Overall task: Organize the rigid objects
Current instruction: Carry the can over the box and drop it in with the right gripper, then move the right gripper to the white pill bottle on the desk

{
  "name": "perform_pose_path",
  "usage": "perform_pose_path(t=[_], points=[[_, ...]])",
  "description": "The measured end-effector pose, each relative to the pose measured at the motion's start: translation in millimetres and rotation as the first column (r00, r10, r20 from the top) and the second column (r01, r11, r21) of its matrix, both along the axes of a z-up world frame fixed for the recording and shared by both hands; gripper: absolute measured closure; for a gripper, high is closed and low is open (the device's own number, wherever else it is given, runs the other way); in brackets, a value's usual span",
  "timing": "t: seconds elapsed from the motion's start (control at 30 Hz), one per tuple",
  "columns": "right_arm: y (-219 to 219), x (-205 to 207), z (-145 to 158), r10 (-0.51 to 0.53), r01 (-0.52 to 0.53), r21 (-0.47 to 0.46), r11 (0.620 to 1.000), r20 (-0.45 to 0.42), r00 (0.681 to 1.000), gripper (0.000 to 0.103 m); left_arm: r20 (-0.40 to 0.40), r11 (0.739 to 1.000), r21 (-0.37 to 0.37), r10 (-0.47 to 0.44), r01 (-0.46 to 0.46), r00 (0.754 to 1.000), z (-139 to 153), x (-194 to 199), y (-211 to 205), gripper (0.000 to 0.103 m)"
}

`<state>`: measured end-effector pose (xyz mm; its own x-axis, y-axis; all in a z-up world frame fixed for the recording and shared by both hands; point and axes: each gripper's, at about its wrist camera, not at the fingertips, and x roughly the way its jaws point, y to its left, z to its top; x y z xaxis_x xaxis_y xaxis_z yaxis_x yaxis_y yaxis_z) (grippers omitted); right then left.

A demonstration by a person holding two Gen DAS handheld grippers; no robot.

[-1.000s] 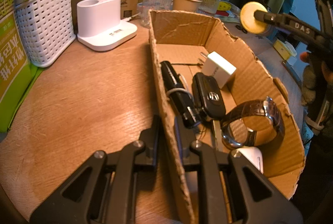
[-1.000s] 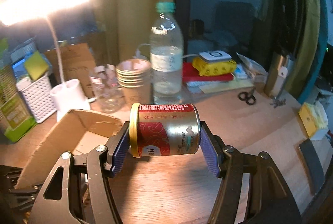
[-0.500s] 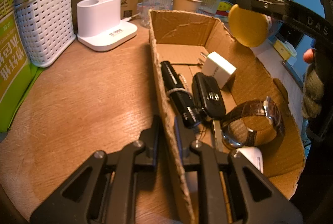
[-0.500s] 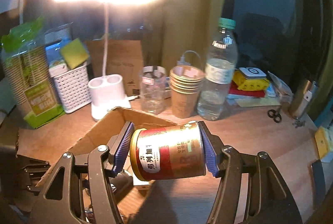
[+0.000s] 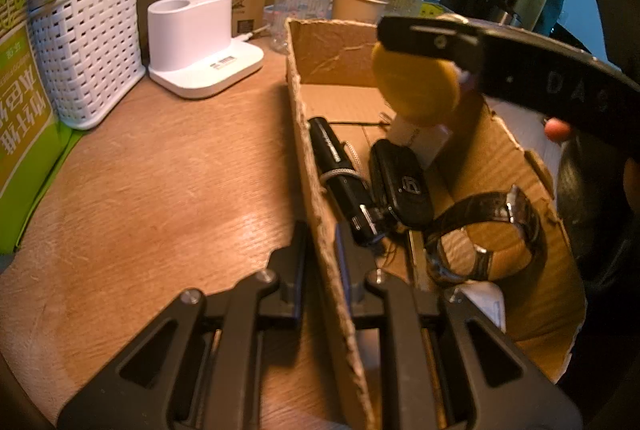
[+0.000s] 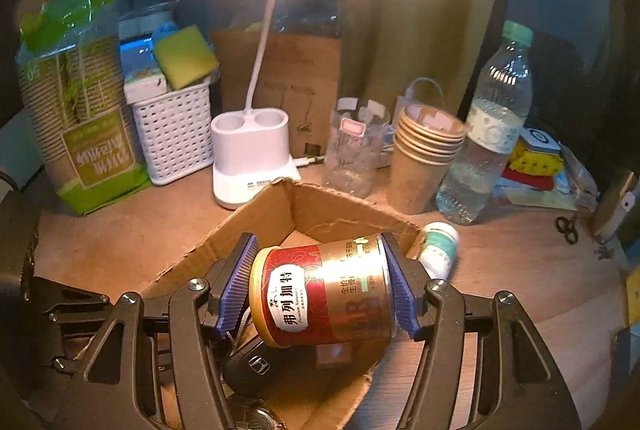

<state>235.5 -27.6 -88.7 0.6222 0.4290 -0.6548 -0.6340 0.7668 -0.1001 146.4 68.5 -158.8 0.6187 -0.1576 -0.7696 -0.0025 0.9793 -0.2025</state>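
Observation:
My right gripper [image 6: 320, 286] is shut on a red and gold can [image 6: 324, 294] with a yellow lid, held on its side above the open cardboard box [image 6: 340, 206]. In the left wrist view the can's yellow end [image 5: 416, 86] hangs over the box's far half. My left gripper [image 5: 322, 258] is shut on the box's left wall [image 5: 308, 166]. Inside the box lie a black power bank [image 5: 340, 182], a car key [image 5: 402, 182], a brown-strap watch [image 5: 488, 230] and a white charger [image 5: 416, 138], partly hidden by the can.
A white lamp base [image 5: 200, 42], a white basket [image 5: 80, 42], a stack of paper cups [image 6: 424, 154], a water bottle [image 6: 488, 134] and a clear bag [image 6: 356, 146] stand behind the box. A small white and green bottle [image 6: 438, 246] lies right of the box.
My right gripper has carried the can leftward and lower, from beside the box to over its inside. My left gripper and the box have not moved.

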Motion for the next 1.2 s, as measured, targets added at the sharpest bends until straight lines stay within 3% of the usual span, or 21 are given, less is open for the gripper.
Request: perform_pose_path(t=[0.2, 0.33, 0.7, 0.93, 1.2], points=[[0, -1, 1, 0.015, -0.015, 0.005, 1.0, -0.003, 1.0, 0.038, 0.0, 1.0, 0.0, 0.0, 0.0, 1.0, 0, 0, -1, 0.088], [1, -4, 1, 0.027, -0.027, 0.015, 1.0, 0.008, 1.0, 0.03, 0.0, 1.0, 0.0, 0.0, 0.0, 1.0, 0, 0, -1, 0.088], [-11, -2, 6, 0.016, -0.016, 0.093, 0.996, -0.003, 1.0, 0.029, 0.0, 1.0, 0.0, 0.001, -0.001, 1.0, 0, 0, -1, 0.088], [-38, 7, 21, -0.066, 0.063, 0.186, 0.981, 0.008, 0.998, 0.029, 0.0, 1.0, 0.001, 0.002, -0.002, 1.0, 0, 1, 0, 0.088], [-65, 27, 15, -0.153, 0.151, 0.214, 0.965, -0.01, 0.988, 0.029, 0.0, 1.0, 0.0, 0.002, -0.002, 1.0, 0, 1, -1, 0.088]])
